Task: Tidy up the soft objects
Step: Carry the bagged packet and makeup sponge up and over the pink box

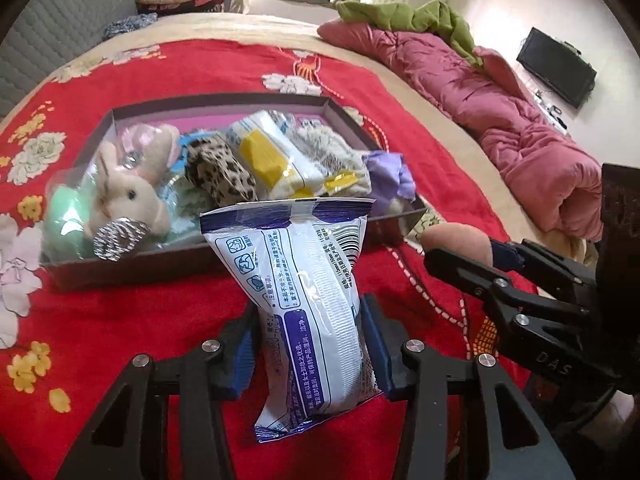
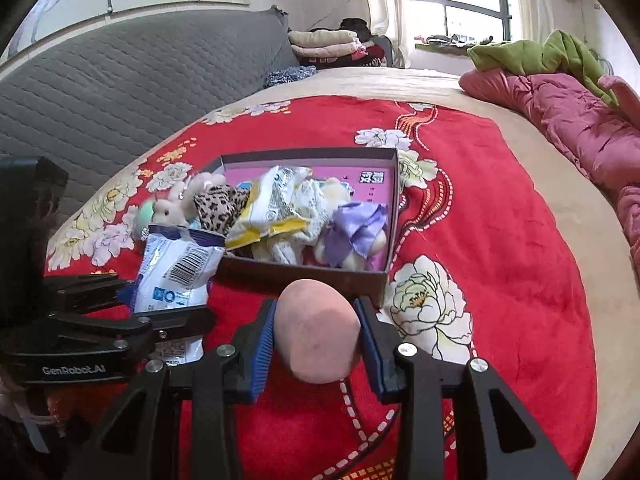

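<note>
Left wrist: crowded box (image 1: 224, 272), pink quilt (image 1: 500, 120), television (image 1: 556, 66)

The right claw (image 2: 316, 330) grips a pink sponge (image 2: 318, 330) above the red bedspread (image 2: 460, 184); just beyond, a box (image 2: 304, 280) holds soft items, the left claw (image 2: 172, 300) clamping a white packet (image 2: 176, 276).
</note>
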